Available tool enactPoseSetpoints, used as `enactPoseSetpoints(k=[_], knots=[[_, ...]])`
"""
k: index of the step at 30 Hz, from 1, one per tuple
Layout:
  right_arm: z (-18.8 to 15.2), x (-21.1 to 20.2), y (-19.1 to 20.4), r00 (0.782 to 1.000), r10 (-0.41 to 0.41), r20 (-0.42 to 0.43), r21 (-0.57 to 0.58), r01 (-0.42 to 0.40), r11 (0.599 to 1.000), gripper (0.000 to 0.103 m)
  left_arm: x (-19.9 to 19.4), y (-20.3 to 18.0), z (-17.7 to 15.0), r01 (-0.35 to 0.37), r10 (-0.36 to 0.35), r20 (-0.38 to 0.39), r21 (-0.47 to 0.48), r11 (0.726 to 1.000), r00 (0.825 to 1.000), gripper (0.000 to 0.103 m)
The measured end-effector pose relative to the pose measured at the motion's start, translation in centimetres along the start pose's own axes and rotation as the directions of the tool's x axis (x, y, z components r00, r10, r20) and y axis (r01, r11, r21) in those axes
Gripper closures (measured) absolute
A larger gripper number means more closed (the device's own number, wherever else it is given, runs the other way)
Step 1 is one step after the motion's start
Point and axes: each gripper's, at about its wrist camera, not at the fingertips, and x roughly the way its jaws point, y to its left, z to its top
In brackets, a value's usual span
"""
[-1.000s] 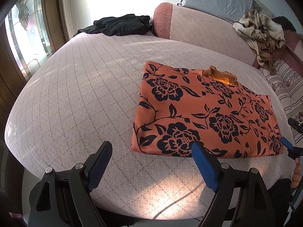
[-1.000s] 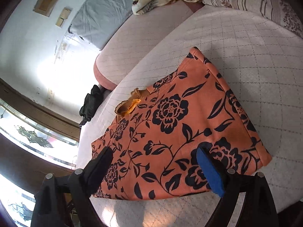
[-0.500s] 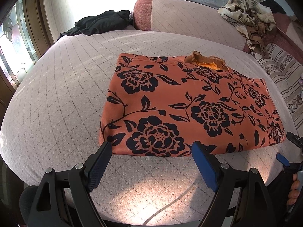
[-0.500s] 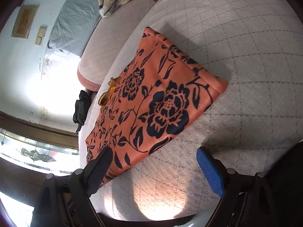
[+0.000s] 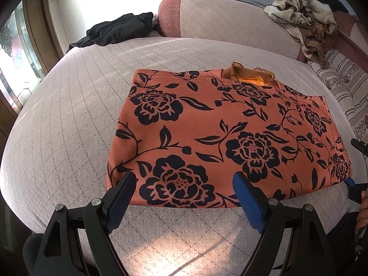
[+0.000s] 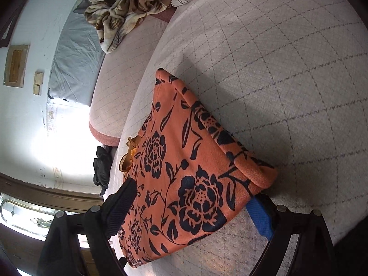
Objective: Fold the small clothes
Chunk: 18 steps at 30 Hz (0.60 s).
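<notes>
A big bed [image 5: 69, 105] with a pale checked cover fills both views. A folded orange top [image 5: 220, 133] with black flowers lies flat in the middle of the left view. The left gripper [image 5: 184, 197] sits at the bottom, fingers wide apart over the top's near edge, holding nothing. The right gripper [image 6: 195, 204] has its fingers open around the top's corner, one above and one below.

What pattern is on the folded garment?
Black flowers on orange garment; clearest in left wrist view.

Folded orange floral garment [image 5: 225, 133] lies flat.
</notes>
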Motion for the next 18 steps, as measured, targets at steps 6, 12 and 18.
enactPoseSetpoints(k=[6, 12, 18], knots=[[-0.28, 0.06, 0.3, 1.0, -0.016, 0.015, -0.019, 0.017, 1.0, 0.011, -0.02, 0.29, -0.15, 0.008, -0.008, -0.001, -0.011, 1.0, 1.0, 0.017], [-0.46, 0.01, 0.57, 0.999, -0.032, 0.018, -0.046, 0.032, 0.998, 0.011, -0.09, 0.66, -0.36, 0.01, -0.011, -0.003, -0.023, 1.0, 1.0, 0.017], [-0.6, 0.26, 0.73, 0.997, -0.07, 0.022, -0.093, 0.071, 0.993, 0.032, 0.07, 0.43, -0.23, 0.001, -0.001, 0.0, -0.014, 1.0, 1.0, 0.017]])
